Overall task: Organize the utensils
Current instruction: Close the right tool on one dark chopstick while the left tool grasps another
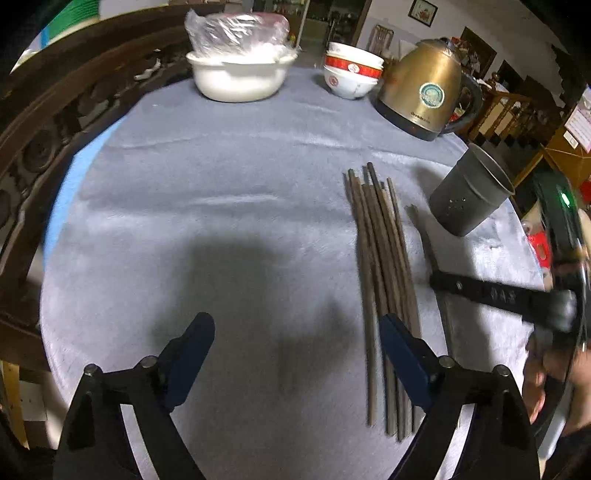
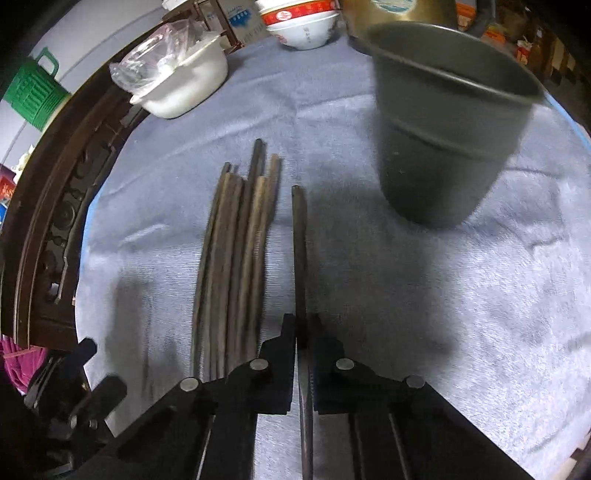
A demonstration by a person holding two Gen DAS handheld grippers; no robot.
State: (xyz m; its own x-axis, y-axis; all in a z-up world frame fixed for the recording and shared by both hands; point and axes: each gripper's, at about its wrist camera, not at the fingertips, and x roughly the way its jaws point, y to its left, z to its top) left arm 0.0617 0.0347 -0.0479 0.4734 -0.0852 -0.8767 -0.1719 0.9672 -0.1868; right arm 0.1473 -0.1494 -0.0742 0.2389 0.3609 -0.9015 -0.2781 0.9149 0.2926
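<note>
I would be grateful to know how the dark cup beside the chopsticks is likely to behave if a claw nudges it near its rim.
The dark cup looks thin-walled and empty, so probably light and easily shoved. It narrows toward its base, so a push near the rim may tip it. The fuzzy cloth beneath would likely grip the base, favouring tipping over sliding.

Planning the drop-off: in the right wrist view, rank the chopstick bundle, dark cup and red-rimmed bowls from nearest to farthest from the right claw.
1. Chopstick bundle, just left of the right claw.
2. Dark cup, ahead to the right.
3. Red-rimmed bowls, at the far table edge.
</note>
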